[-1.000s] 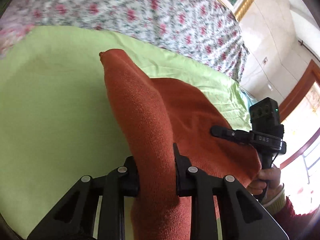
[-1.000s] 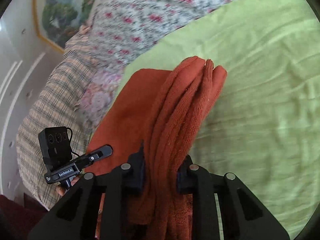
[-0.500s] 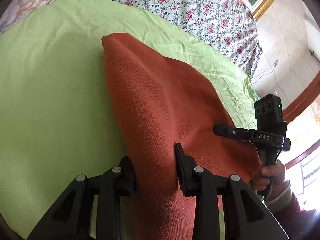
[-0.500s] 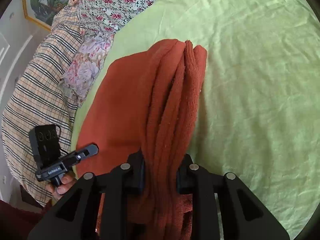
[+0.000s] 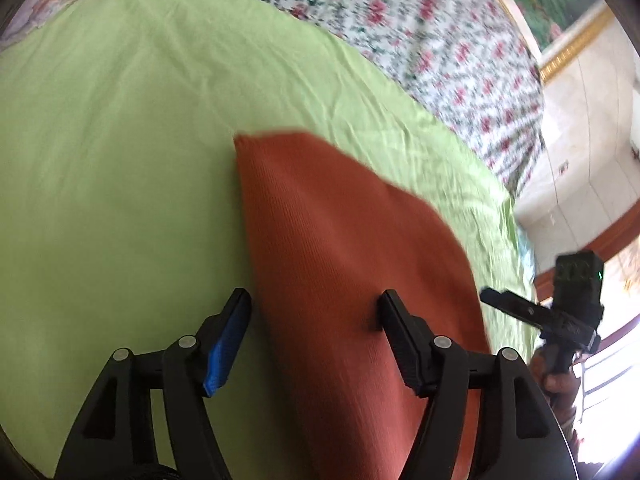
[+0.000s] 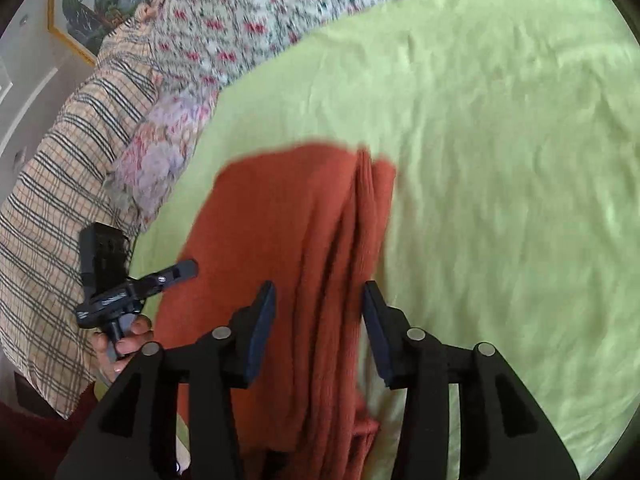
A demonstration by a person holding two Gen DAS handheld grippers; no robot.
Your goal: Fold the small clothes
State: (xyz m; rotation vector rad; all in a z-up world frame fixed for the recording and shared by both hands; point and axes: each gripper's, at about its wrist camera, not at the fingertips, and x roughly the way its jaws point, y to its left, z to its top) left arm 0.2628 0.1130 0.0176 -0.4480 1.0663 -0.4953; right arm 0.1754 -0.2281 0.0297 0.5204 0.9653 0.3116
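The green sheet [image 6: 500, 160] on the bed is lying wide and bare to the right of the rust-red knit garment [image 5: 340, 260], leaving plenty of open room there; on the left claw's side bare sheet is also spreading out to its left. A flowered quilt [image 5: 400, 20] is bordering the sheet's far edge, and a checked blanket [image 6: 60, 180] with a flowered pillow [image 6: 160, 160] is crowding the side beyond the left hand [image 6: 120, 344]. The garment is lying flat on the sheet, its bunched folds running between the right claw's fingers. The left claw [image 5: 316, 324] is opening, its pads standing clear of the cloth between them. The right claw [image 6: 318, 308] is opening too, released, with the folds lying loose between its pads.
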